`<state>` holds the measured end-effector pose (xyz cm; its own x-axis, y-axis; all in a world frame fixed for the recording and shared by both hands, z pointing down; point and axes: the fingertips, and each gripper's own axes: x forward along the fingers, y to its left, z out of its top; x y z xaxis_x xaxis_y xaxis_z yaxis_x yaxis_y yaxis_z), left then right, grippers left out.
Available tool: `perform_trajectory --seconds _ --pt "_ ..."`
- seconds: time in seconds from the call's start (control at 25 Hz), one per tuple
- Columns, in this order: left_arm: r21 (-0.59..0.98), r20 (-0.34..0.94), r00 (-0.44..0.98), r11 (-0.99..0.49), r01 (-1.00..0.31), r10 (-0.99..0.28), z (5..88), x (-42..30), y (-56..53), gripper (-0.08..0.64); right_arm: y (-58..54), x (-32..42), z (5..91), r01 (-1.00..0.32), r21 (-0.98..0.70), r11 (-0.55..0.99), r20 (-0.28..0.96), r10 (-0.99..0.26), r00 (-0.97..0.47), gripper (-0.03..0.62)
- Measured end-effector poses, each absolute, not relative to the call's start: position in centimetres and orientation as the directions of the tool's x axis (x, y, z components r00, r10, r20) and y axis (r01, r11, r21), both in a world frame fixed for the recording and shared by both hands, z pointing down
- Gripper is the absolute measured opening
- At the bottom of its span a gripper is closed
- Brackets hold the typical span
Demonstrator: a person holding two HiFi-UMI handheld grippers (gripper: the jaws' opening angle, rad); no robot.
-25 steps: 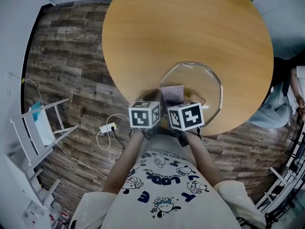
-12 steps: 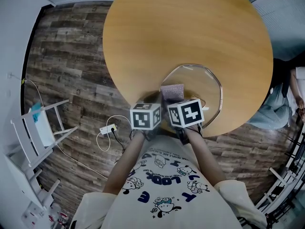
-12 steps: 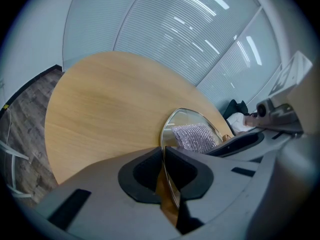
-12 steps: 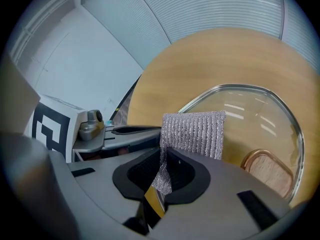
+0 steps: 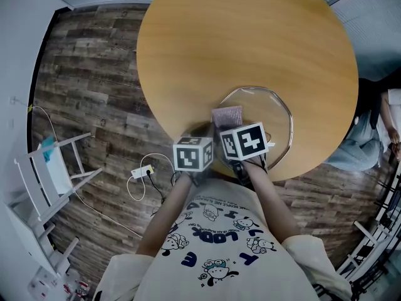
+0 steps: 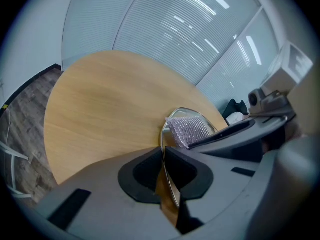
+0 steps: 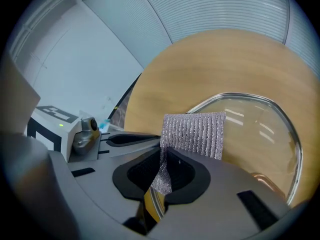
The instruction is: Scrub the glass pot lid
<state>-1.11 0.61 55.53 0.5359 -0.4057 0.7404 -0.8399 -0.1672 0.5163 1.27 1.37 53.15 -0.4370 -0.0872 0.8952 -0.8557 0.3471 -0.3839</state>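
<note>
The glass pot lid (image 5: 266, 108) with a metal rim lies on the round wooden table (image 5: 238, 36), near its front edge. My left gripper (image 6: 163, 154) is shut on the lid's rim (image 6: 172, 115) at its near left side. My right gripper (image 7: 162, 159) is shut on a silver scrub cloth (image 7: 195, 133), which lies spread over the lid's near part (image 7: 255, 129). In the head view the cloth (image 5: 227, 116) shows just beyond the two marker cubes. The lid's copper-coloured handle (image 7: 270, 181) peeks out beside the right gripper's body.
The table's front edge is right under both grippers. On the wood-plank floor to the left stand a white rack (image 5: 53, 168) and a power strip with a cable (image 5: 143, 170). A person (image 5: 376, 127) sits at the right edge.
My right gripper has pushed the cloth a little farther over the lid, away from me. The left gripper has shifted slightly right, still gripping the rim.
</note>
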Motion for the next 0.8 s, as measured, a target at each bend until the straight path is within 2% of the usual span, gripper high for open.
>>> perform_trajectory --seconds 0.8 --pt "0.52 0.74 0.539 -0.166 -0.838 -0.402 55.6 -0.8 0.7 0.032 -1.8 1.6 53.4 -0.854 -0.347 0.387 0.915 -0.061 -0.399 0.055"
